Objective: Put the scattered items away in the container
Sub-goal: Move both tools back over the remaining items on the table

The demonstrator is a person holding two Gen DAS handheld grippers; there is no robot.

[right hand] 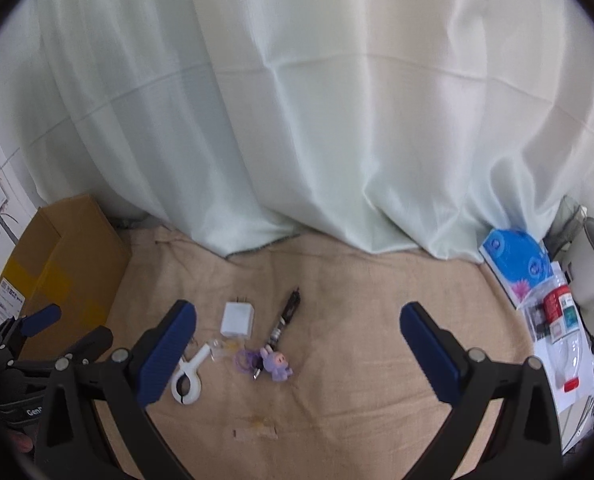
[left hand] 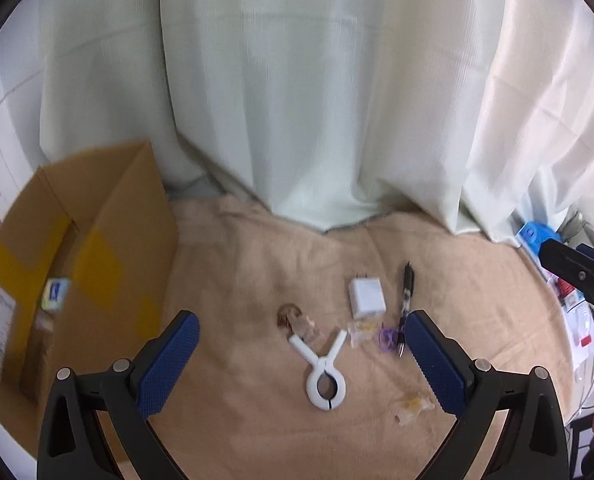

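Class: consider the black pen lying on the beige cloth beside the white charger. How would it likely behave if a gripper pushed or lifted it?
The pen looks slim and rigid, so it probably lifts without bending. Its round barrel may roll if nudged sideways, though the soft cloth should slow it. Its narrowness could let it slip.

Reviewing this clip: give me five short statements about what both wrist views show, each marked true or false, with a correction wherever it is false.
1. Both grippers are open and hold nothing. True: the left gripper and the right gripper have their jaws spread wide, with nothing between them.
2. The white clip already lies in the cardboard box. False: it lies on the beige cloth, outside the box.
3. The black pen lies beside the white charger. True.
4. The purple plush toy sits on top of the charger. False: it lies on the cloth near the pen's lower end.
5. The box stands to the right of the scattered items. False: it stands to their left.
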